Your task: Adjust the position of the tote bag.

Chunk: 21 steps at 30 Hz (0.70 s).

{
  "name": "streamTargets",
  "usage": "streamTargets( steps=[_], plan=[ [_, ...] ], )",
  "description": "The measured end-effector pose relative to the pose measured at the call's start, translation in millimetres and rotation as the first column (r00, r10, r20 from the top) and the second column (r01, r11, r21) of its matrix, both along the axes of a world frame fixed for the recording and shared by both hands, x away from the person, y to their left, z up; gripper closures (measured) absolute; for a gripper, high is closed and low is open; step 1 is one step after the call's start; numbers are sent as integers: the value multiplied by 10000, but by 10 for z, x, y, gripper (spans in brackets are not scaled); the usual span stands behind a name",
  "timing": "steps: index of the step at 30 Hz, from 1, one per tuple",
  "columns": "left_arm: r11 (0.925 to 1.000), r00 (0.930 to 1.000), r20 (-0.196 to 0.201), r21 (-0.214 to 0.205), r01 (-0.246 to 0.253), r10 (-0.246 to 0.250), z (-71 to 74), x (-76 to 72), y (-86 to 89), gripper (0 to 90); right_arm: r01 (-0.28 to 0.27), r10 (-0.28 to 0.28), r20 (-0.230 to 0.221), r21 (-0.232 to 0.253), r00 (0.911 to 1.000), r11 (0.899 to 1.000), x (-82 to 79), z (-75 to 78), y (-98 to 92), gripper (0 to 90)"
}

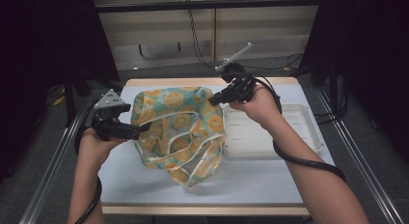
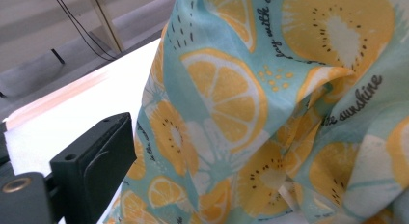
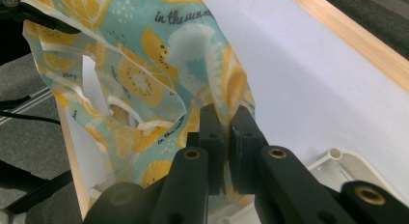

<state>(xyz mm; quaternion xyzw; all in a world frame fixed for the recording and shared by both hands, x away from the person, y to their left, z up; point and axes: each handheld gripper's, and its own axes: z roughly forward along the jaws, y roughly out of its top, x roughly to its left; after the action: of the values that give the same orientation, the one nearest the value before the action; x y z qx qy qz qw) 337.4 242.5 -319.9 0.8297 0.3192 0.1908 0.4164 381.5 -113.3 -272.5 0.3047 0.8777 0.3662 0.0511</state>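
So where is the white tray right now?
In the high view the white tray lies on the table's right side, beside the fruit-print cloth, below the right gripper.

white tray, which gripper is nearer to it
Right. The right gripper holds the fruit-print cloth just beside the white tray; the left gripper grips the cloth's far side.

White table top (image 1: 251, 185) with a wooden edge, shallow white tray (image 1: 308, 119) at its right side, grey floor (image 1: 43, 137) around
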Motion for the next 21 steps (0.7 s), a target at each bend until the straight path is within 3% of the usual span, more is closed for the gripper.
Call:
streamTargets(
  steps=[6, 11, 21],
  plan=[
    [9999, 10000, 48, 111, 59, -59, 52, -17, -7, 58, -19, 19, -77, 1, 10000, 10000, -27, 36, -16, 885],
    [9999, 9997, -220, 145, 48, -45, 23, 6, -14, 58, 44, -44, -65, -59, 10000, 10000, -27, 55, 11, 878],
    [9993, 9993, -204, 245, -296, 301, 26, 30, 44, 22, 116, -116, -308, 14, 9995, 9999, -3, 46, 58, 692]
  ],
)
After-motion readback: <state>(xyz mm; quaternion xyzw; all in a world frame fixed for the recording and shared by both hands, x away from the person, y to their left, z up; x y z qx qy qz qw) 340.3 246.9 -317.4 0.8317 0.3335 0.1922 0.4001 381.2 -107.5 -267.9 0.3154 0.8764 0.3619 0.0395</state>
